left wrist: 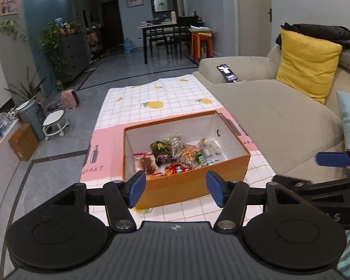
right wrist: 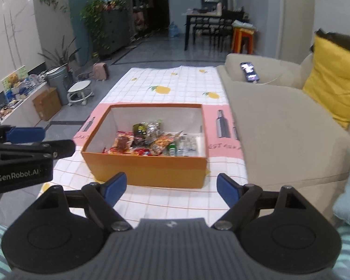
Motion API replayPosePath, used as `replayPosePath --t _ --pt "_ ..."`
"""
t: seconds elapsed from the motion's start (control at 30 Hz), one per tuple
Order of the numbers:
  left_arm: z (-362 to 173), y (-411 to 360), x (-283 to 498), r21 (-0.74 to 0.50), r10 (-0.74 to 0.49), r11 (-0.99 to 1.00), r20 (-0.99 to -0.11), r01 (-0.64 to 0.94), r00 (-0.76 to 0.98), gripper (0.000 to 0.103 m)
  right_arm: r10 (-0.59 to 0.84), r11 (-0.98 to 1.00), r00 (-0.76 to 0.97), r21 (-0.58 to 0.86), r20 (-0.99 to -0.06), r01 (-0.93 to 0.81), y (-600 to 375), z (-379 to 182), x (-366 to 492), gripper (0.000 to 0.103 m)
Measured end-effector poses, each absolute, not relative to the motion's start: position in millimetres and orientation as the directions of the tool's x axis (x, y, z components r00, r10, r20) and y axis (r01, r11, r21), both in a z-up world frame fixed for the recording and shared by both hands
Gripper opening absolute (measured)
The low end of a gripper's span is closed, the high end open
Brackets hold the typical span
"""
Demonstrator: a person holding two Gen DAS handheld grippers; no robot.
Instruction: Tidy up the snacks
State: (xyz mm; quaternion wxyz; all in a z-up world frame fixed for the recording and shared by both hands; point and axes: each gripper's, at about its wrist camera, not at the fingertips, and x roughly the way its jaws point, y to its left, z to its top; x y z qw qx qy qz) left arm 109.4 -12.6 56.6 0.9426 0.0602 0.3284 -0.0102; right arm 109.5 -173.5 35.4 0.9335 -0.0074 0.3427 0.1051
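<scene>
An open orange box (left wrist: 193,183) with white inner walls stands on the low table; it also shows in the right wrist view (right wrist: 147,170). Several snack packets (left wrist: 175,156) lie in a heap on its floor, and they also show in the right wrist view (right wrist: 151,141). My left gripper (left wrist: 176,190) is open and empty, held just short of the box's near wall. My right gripper (right wrist: 171,190) is open and empty, also in front of the box's near wall. Each gripper shows at the edge of the other's view.
The table carries a checked cloth with lemon prints and a pink band (left wrist: 151,98). A beige sofa (left wrist: 268,116) runs along the right with a yellow cushion (left wrist: 308,65) and a phone (left wrist: 227,72) on its arm. A stool, bin and cardboard box (left wrist: 23,141) stand at left.
</scene>
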Motion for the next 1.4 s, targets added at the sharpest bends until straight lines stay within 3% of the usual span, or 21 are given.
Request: replayPosePath --t 0.1,0.23,0.8,1.4 --pt "53.0 -5.9 97.5 0.078 0.023 0.997 -0.595 0.029 0.803 0.078 0.172 0.983 0.771 0.052 -0.613 -0.177 -174.3 29.4 97.2 0.083" --pt "44.5 -0.9 93.7 0.067 0.032 0.998 -0.58 0.009 0.814 0.079 0.171 0.985 0.787 0.073 -0.593 -0.159 -173.3 15.5 87.6 0.085" --pt "11.7 6.2 99.8 0.039 0.028 0.999 -0.651 -0.003 0.758 0.079 0.154 0.987 0.818 0.057 -0.555 -0.148 -166.8 1.4 97.1 0.087" --pt "15.1 10.2 95.9 0.023 0.017 1.0 -0.649 -0.003 0.76 0.079 0.168 0.984 0.808 0.043 -0.565 -0.175 -158.3 1.1 95.2 0.087"
